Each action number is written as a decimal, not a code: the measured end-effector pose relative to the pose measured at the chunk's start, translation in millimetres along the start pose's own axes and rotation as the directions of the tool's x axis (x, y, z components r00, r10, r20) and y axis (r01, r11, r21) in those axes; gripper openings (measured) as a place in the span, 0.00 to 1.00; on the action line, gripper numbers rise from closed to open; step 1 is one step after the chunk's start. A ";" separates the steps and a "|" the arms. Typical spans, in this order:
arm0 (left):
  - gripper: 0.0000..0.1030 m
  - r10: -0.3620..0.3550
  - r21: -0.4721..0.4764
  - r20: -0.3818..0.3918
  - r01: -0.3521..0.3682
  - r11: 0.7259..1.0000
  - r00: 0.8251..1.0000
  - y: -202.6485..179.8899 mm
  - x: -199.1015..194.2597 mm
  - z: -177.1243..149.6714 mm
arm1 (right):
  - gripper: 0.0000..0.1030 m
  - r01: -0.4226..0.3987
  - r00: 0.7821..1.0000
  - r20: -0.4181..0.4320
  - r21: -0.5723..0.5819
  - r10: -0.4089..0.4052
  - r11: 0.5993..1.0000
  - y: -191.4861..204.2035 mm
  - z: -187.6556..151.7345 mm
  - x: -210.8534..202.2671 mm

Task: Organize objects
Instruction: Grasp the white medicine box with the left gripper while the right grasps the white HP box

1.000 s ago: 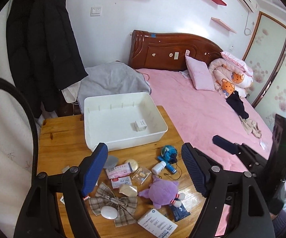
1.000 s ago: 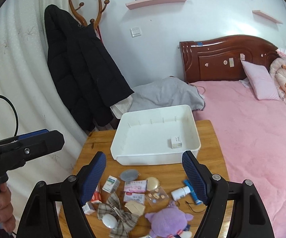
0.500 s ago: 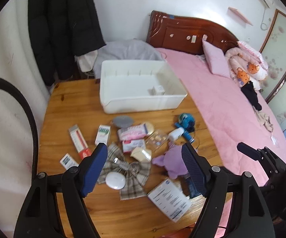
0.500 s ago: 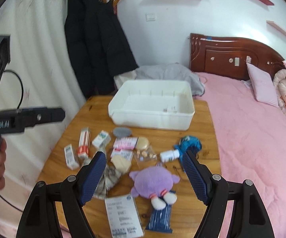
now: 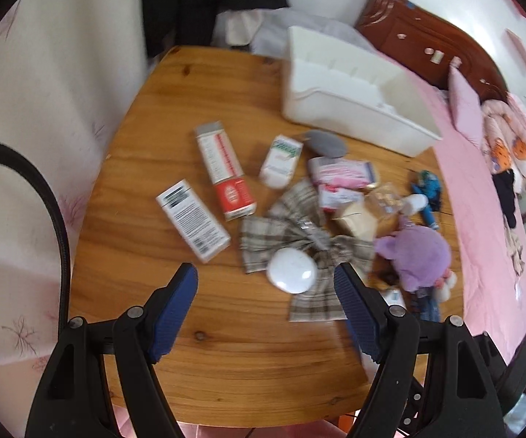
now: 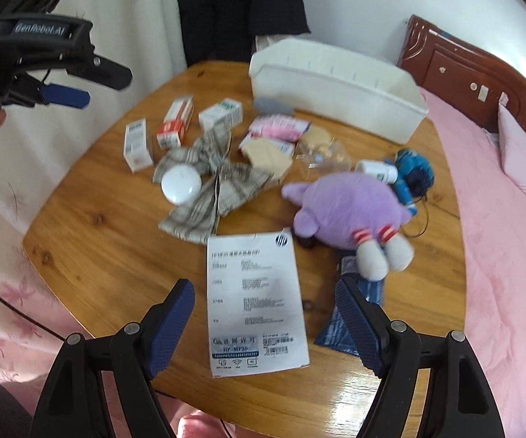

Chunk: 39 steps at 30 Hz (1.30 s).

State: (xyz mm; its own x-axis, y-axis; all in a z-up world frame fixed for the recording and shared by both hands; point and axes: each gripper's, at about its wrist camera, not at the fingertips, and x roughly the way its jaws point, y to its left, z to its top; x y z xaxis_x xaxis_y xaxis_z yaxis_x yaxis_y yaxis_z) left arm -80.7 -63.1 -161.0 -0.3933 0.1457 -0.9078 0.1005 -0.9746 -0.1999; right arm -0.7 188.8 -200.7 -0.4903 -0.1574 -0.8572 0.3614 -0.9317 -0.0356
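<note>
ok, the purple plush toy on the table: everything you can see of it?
The purple plush toy is a round, soft, fuzzy lilac figure lying on its side on the wooden table. Two stubby ears point toward the plaid cloth bow; two white feet with red-striped cuffs stick out toward the table's near edge. Its feet overlap a dark blue packet, and a white bottle and a blue item lie against its far side. Its face is not visible. Neither tool touches it.

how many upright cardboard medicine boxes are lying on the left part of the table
3: a black-and-white box nearest the table's left edge, a red-and-white box beside it, and a green-and-white box nearer the white bin. Others may hide under the clutter.
</note>
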 end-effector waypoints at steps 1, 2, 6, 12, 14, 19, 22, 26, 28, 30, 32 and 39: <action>0.78 0.010 -0.032 -0.017 -0.010 0.999 1.000 10.8 7.1 -0.5 | 0.78 0.008 1.000 -0.009 -0.006 -0.008 1.000 2.1 -2.9 5.9; 0.78 0.014 -0.056 -0.029 -0.015 0.998 0.999 18.7 12.9 -1.8 | 0.78 0.018 1.000 -0.017 -0.013 -0.018 1.000 4.1 -5.2 11.3; 0.78 0.012 -0.195 -0.066 -0.025 0.981 0.998 49.9 34.5 0.8 | 0.78 0.041 0.998 -0.047 -0.016 -0.042 0.999 7.8 -9.5 28.2; 0.78 -0.033 -0.368 -0.103 -0.007 0.930 0.994 75.8 65.8 15.2 | 0.78 0.032 0.996 -0.089 0.032 -0.029 0.999 5.2 -9.7 47.0; 0.78 -0.041 -0.385 -0.118 -0.008 0.923 0.992 76.9 73.6 19.7 | 0.78 0.026 0.996 -0.087 0.037 -0.023 0.999 6.4 -8.1 48.4; 0.78 -0.032 -0.404 -0.143 -0.029 0.914 0.989 77.0 92.2 24.8 | 0.78 0.033 0.994 -0.103 -0.002 -0.033 0.999 15.8 -7.0 53.4; 0.77 -0.002 -0.421 -0.164 -0.068 0.905 0.986 79.8 100.9 24.4 | 0.78 0.067 0.992 -0.102 -0.048 -0.072 0.997 23.0 -8.6 56.1; 0.76 0.032 -0.441 -0.180 -0.109 0.891 0.983 85.2 106.9 20.0 | 0.78 0.099 0.989 -0.102 -0.070 -0.106 0.993 26.0 -9.6 59.7; 0.74 0.036 -0.445 -0.176 -0.112 0.889 0.984 86.7 106.8 18.1 | 0.78 0.109 0.988 -0.101 -0.079 -0.116 0.991 26.5 -9.5 60.6; 0.69 0.046 -0.436 -0.169 -0.117 0.892 0.984 86.5 105.1 17.4 | 0.78 0.117 0.987 -0.100 -0.088 -0.126 0.989 26.1 -8.9 62.4; 0.58 0.054 -0.422 -0.167 -0.121 0.899 0.984 85.7 103.7 16.8 | 0.78 0.124 0.986 -0.100 -0.090 -0.133 0.988 25.1 -7.5 63.7; 0.37 0.078 -0.380 -0.171 -0.139 0.914 0.982 85.4 98.3 7.9 | 0.78 0.105 0.982 -0.155 -0.042 -0.110 0.994 12.5 -4.6 76.5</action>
State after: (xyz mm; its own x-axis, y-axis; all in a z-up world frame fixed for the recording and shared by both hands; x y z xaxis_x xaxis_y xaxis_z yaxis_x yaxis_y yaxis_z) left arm -118.0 -133.3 -264.4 -0.2219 0.0956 -0.9704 0.4940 -0.8470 -0.1965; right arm -30.1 166.6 -269.1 -0.3980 -0.0012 -0.9174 0.3412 -0.9284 -0.1468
